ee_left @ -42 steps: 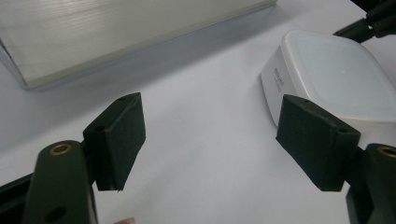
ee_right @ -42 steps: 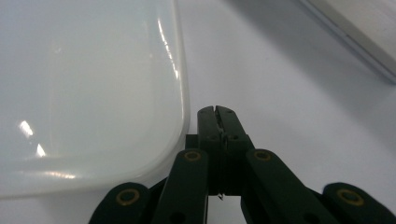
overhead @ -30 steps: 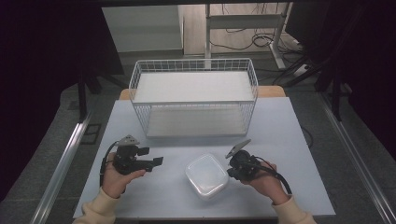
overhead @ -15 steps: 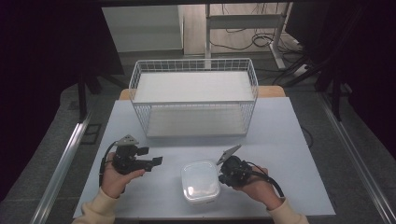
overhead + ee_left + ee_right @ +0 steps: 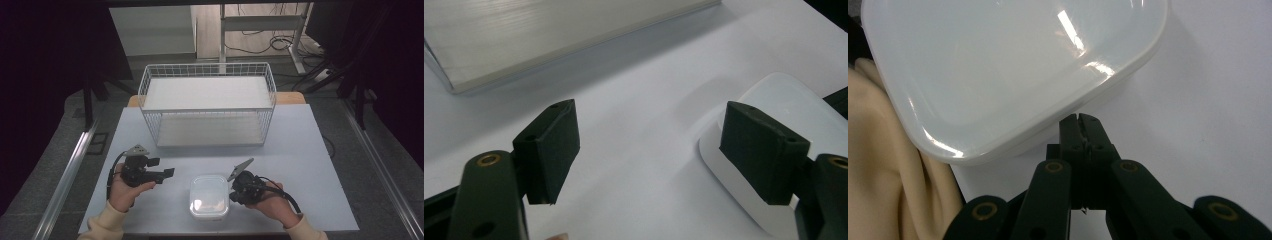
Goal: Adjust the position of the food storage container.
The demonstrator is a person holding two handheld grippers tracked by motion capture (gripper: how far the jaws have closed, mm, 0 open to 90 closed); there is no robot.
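The box sat at the table's near edge between the grippers. The right gripper, jaws closed empty, touched its side; the left gripper gaped beside it. Glossy, rigid, probably light and slippery: the rim looked the best hold.

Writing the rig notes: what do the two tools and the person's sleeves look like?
Both are black. The left tool and right tool each carry a grey three-cornered plate on top and trail a black cable. Their jaws are black blocks on black links with brass-coloured rivets, seen in the gripper views. The sleeves are cream-coloured.
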